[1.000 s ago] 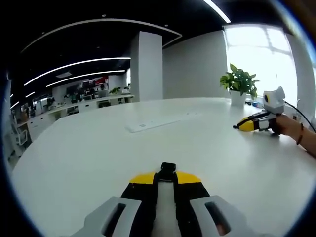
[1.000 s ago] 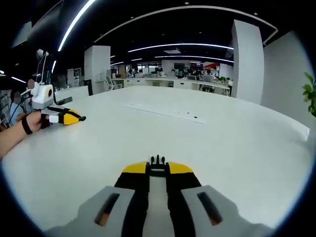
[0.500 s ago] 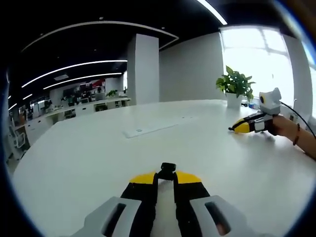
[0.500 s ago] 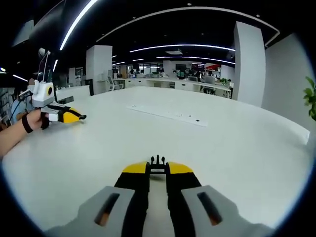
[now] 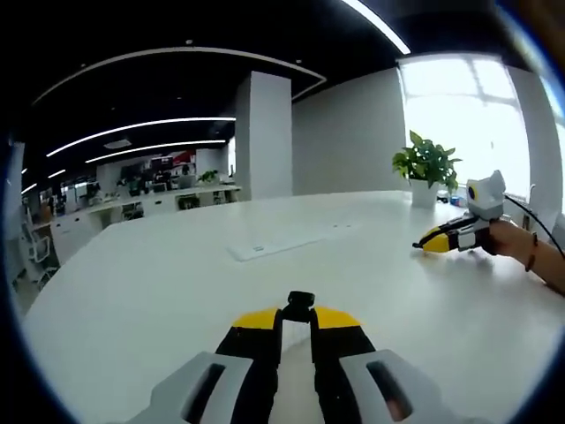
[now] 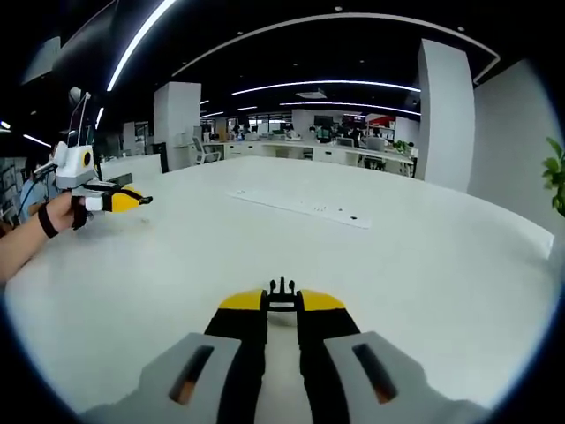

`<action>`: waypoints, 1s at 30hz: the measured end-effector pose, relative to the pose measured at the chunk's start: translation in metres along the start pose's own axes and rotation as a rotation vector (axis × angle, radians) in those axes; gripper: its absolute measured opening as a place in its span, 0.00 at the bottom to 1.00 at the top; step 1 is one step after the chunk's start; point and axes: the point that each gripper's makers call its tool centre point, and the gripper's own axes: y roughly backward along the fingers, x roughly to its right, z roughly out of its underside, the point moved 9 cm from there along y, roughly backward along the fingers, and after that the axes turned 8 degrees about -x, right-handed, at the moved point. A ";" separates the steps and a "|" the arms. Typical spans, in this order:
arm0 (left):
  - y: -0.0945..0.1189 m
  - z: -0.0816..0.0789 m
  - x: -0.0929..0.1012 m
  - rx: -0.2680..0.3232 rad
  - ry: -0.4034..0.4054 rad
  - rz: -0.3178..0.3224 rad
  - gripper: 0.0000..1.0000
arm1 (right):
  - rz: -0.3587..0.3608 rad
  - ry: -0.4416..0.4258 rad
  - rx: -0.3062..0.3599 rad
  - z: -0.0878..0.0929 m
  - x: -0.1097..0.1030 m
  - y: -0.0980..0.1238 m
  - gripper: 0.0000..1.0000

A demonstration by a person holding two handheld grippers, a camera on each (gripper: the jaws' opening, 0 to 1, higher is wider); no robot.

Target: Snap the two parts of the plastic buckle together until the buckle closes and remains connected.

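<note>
In the left gripper view my left gripper [image 5: 298, 317] is shut on a small black buckle part [image 5: 300, 303] that sticks out past its yellow tips, just above the white table [image 5: 159, 291]. In the right gripper view my right gripper [image 6: 282, 303] is shut on the other black buckle part [image 6: 282, 290], whose prongs point forward. Each gripper also shows in the other's view, held in a hand: the right gripper [image 5: 439, 239] at far right, the left gripper [image 6: 126, 200] at far left. The two are far apart.
A white flush cover plate [image 5: 282, 244] [image 6: 300, 203] lies in the table's middle. A potted plant [image 5: 427, 159] stands at the far edge by a bright window. A white pillar [image 5: 263, 137] and office desks stand behind. The person's forearm [image 6: 26, 238] reaches in from the left.
The left gripper has lifted slightly and its view has tilted and turned a little. The right gripper view is nearly unmoved. Both stay shut on their buckle parts.
</note>
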 end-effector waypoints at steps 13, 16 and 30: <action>0.006 0.001 0.010 0.016 -0.002 0.004 0.11 | -0.004 0.009 0.010 -0.004 -0.003 0.003 0.12; 0.009 -0.001 0.014 0.020 -0.015 -0.006 0.11 | -0.004 0.013 0.012 -0.006 -0.004 0.003 0.12; 0.009 -0.002 0.016 0.005 -0.061 -0.037 0.11 | -0.013 0.009 0.039 -0.011 -0.007 0.008 0.12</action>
